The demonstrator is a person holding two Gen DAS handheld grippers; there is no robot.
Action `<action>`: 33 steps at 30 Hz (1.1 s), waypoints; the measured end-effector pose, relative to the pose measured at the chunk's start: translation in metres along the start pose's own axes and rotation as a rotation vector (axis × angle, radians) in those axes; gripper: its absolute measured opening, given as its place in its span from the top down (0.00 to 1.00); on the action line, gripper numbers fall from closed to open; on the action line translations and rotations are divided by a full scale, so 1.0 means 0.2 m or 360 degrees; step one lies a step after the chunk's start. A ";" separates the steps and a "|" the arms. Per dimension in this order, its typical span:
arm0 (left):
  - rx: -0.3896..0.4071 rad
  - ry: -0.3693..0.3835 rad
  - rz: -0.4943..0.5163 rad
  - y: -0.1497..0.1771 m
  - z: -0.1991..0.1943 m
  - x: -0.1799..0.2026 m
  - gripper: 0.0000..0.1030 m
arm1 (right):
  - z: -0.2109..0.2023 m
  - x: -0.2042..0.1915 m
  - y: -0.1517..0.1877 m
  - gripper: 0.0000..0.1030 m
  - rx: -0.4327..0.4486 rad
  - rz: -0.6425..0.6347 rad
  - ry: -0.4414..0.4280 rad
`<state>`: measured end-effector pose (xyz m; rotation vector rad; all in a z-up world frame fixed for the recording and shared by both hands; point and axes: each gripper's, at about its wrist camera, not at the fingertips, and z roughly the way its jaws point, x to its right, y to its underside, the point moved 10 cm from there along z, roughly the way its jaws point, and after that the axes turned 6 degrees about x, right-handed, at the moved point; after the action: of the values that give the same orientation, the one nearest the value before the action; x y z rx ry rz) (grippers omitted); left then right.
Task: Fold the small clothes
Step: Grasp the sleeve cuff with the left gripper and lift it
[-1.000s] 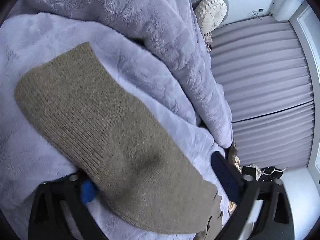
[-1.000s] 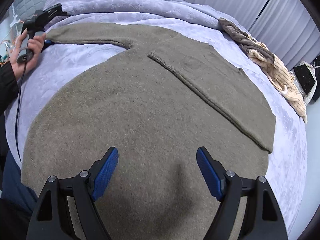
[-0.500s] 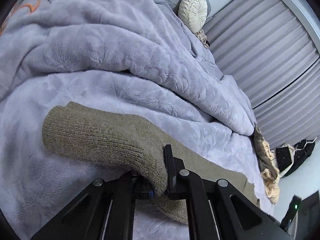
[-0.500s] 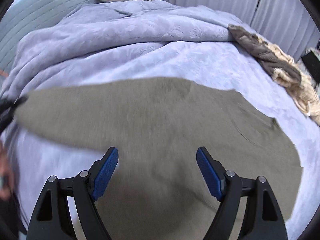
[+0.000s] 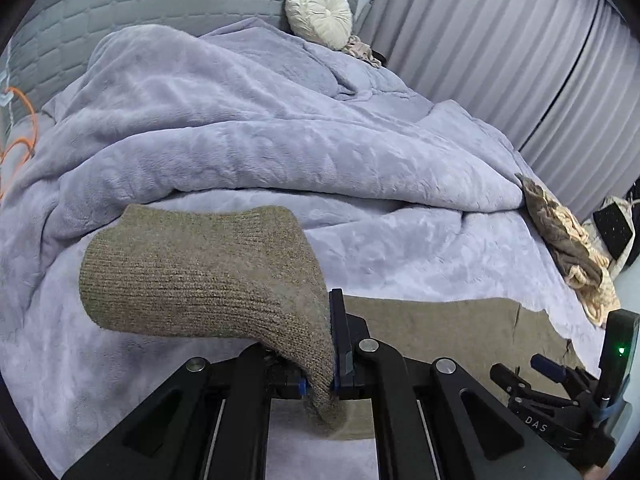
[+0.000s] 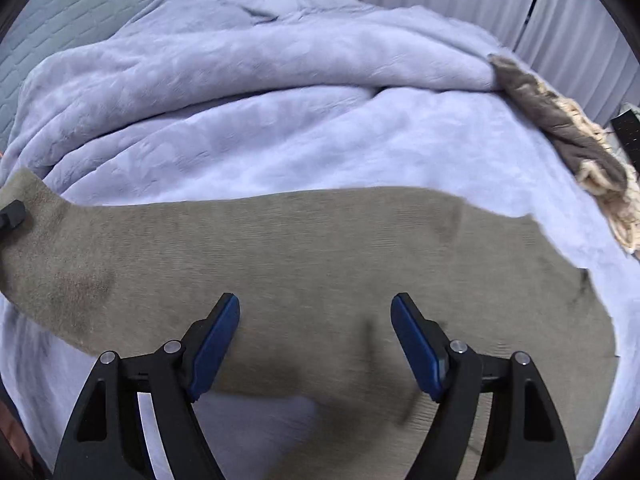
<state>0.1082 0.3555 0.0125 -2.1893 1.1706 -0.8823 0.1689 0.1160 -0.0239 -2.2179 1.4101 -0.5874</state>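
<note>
An olive-brown knit sweater (image 6: 340, 264) lies on the lilac blanket (image 6: 280, 120). My left gripper (image 5: 326, 360) is shut on the sweater's sleeve (image 5: 200, 276) and holds its ribbed cuff end lifted off the bed. The sweater's body (image 5: 448, 324) lies flat beyond it to the right. My right gripper (image 6: 316, 344) is open and empty, hovering low over the sweater's body. The left gripper's tip (image 6: 12, 216) shows at the far left edge, at the sleeve's end.
A bunched lilac duvet (image 5: 260, 128) lies behind the sweater. A round cream cushion (image 5: 320, 12) rests by the grey headboard. A brown-and-cream garment (image 6: 572, 140) lies at the bed's right edge. Grey curtains (image 5: 520, 48) hang beyond. An orange cable (image 5: 20, 128) is at left.
My left gripper closed on the sleeve and lifted it, pulling it sideways. The right gripper stayed open and its view tilted up toward the headboard.
</note>
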 end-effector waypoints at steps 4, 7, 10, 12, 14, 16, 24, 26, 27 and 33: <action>-0.0031 0.0012 0.0117 0.03 0.00 0.22 0.91 | -0.07 0.23 0.06 0.21 -0.0036 0.0031 0.0063; -0.0064 0.0014 0.0188 0.07 0.00 0.37 0.91 | -0.11 0.37 0.12 0.21 -0.0051 0.0062 0.0109; -0.0087 0.0033 0.0258 0.11 0.00 0.51 0.91 | -0.15 0.50 0.17 0.21 -0.0060 0.0153 0.0101; -0.0092 0.0046 0.0311 0.14 0.00 0.61 0.91 | -0.17 0.57 0.19 0.21 -0.0046 0.0191 0.0108; -0.0105 0.0054 0.0352 0.17 -0.01 0.70 0.91 | -0.19 0.64 0.22 0.21 -0.0034 0.0218 0.0121; -0.0120 0.0064 0.0386 0.20 -0.01 0.79 0.91 | -0.21 0.72 0.25 0.21 -0.0026 0.0259 0.0130; -0.0167 0.0109 0.0560 0.37 -0.02 1.17 0.91 | -0.22 1.00 0.37 0.21 -0.0034 0.0417 0.0144; -0.0184 0.0128 0.0607 0.42 -0.02 1.28 0.91 | -0.23 1.05 0.40 0.21 -0.0028 0.0449 0.0142; -0.0189 0.0135 0.0635 0.45 -0.03 1.33 0.92 | -0.23 1.08 0.41 0.21 -0.0025 0.0464 0.0143; -0.0210 0.0191 0.0854 0.66 -0.07 1.68 0.92 | -0.27 1.26 0.52 0.21 -0.0005 0.0560 0.0162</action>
<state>0.1693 0.0012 0.0343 -1.7867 1.8034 -0.7204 0.1614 -0.1610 -0.0108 -1.8989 1.8006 -0.5779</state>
